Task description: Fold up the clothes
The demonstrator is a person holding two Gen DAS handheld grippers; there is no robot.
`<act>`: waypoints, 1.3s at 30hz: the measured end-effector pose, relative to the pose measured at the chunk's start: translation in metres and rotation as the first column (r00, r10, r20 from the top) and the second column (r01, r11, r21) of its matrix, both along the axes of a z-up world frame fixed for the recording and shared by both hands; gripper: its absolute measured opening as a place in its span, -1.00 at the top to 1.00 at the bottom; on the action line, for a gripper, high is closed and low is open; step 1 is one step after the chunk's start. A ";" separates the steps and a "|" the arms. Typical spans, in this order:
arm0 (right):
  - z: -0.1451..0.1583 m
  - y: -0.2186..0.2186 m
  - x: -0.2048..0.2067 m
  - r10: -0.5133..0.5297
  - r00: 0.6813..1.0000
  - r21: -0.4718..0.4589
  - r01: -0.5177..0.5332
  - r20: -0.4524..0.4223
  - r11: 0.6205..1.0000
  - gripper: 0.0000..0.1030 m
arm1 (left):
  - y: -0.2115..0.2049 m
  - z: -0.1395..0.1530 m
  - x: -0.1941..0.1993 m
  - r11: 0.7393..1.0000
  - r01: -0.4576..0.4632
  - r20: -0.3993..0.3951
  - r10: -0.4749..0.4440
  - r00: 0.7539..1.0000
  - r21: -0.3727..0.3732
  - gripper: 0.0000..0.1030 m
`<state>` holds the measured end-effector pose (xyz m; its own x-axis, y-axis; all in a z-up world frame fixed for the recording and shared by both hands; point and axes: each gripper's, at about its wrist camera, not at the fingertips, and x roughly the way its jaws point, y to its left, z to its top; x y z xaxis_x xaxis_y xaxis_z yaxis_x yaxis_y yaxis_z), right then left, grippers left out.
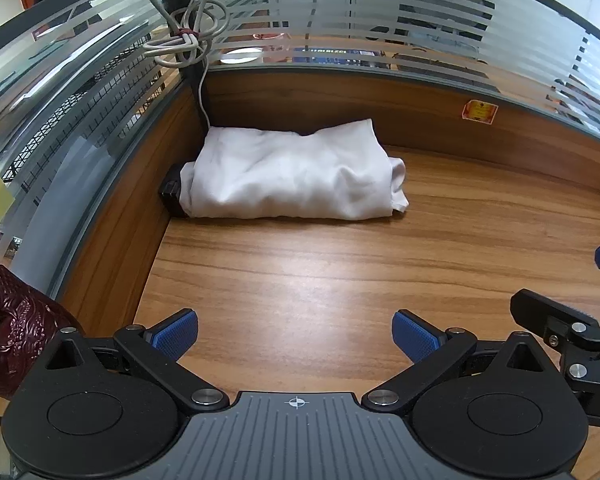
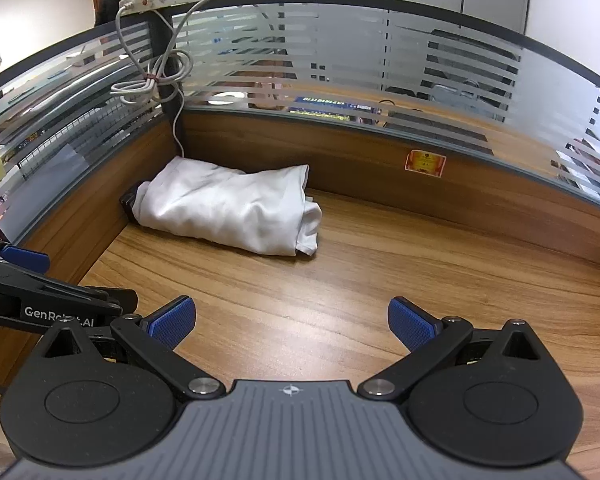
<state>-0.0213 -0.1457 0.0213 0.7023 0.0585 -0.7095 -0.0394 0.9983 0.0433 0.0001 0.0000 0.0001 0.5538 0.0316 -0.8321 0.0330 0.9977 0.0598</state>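
Found white cloth [image 1: 296,174] folded into a bundle in the far left corner of the wooden bench [image 1: 340,272], against the partition, lying partly over a black object [image 1: 171,194]. Noted left tongs [image 1: 295,336] and right tongs [image 2: 292,323] both spread wide, empty, well short of the cloth.
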 end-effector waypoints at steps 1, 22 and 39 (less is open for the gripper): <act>0.000 0.000 0.000 0.000 1.000 0.004 0.000 -0.008 1.000 -1.00 | 0.000 0.001 0.001 1.000 0.000 -0.007 0.000 1.000 0.014 -1.00; -0.001 -0.002 0.006 -0.008 1.000 0.017 0.008 -0.013 1.000 -1.00 | 0.001 0.000 0.006 1.000 0.019 -0.016 -0.019 1.000 0.005 -1.00; -0.001 -0.007 0.009 -0.015 1.000 0.023 0.015 -0.015 1.000 -1.00 | 0.001 -0.001 0.008 1.000 0.029 -0.024 -0.028 0.999 0.012 -1.00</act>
<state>-0.0127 -0.1523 0.0207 0.6929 0.0644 -0.7182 -0.0233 0.9975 0.0669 0.0086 0.0014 -0.0005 0.5346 0.0262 -0.8447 0.0630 0.9955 0.0707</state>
